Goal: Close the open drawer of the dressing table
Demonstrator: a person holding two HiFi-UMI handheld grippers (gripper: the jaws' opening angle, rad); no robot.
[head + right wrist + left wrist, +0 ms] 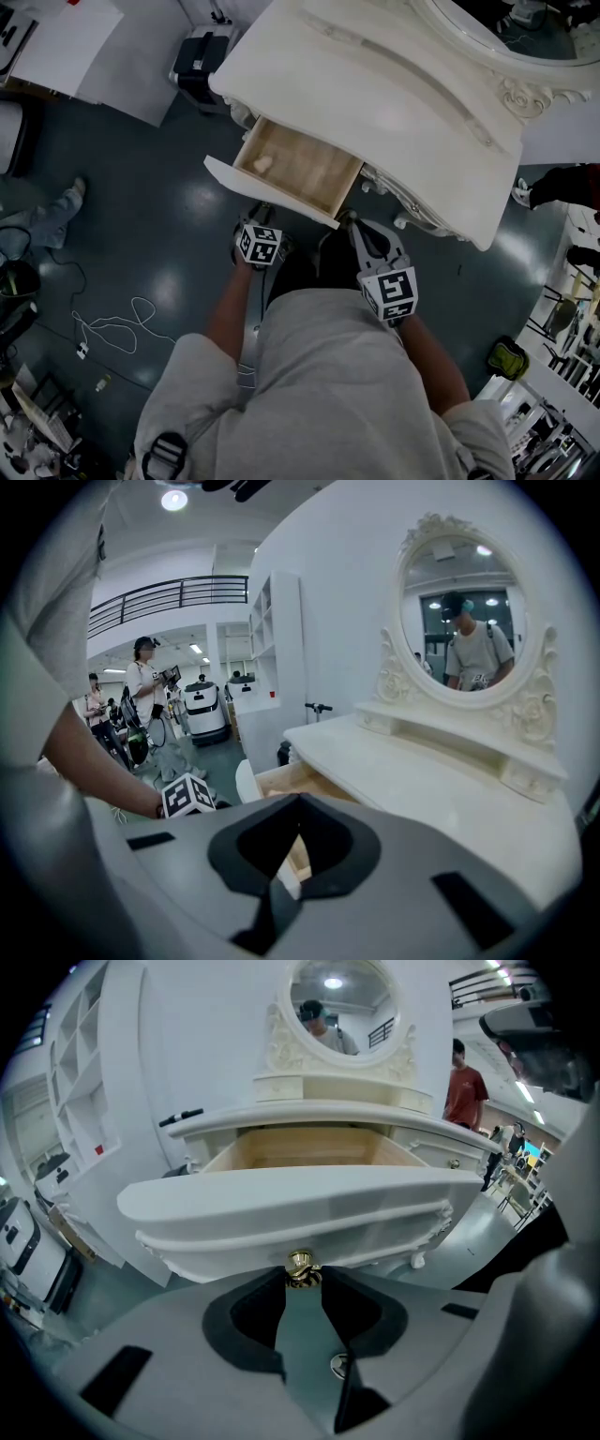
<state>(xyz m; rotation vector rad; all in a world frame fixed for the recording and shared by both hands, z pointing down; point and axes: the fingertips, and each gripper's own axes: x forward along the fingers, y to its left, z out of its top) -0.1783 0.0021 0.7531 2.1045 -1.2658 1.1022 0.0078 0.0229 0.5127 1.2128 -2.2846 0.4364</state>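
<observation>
The white dressing table (pixel 394 84) has one drawer (pixel 298 169) pulled out, showing its bare wooden inside. In the left gripper view the drawer's white front (pixel 291 1208) fills the middle, with a small brass knob (pixel 302 1265) under it. My left gripper (pixel 302 1279) has its tips closed on that knob, which fills the narrow gap between them. In the head view the left gripper (pixel 261 214) sits at the drawer front. My right gripper (pixel 351 223) hovers by the drawer's right end; in its own view the right gripper (pixel 279 885) is shut with nothing in it.
A small pale object (pixel 263 163) lies inside the drawer. An oval mirror (pixel 461 630) stands on the table top. A black and white machine (pixel 199 58) stands left of the table. A white cable (pixel 112 328) lies on the dark floor, near a person's legs (pixel 42 220).
</observation>
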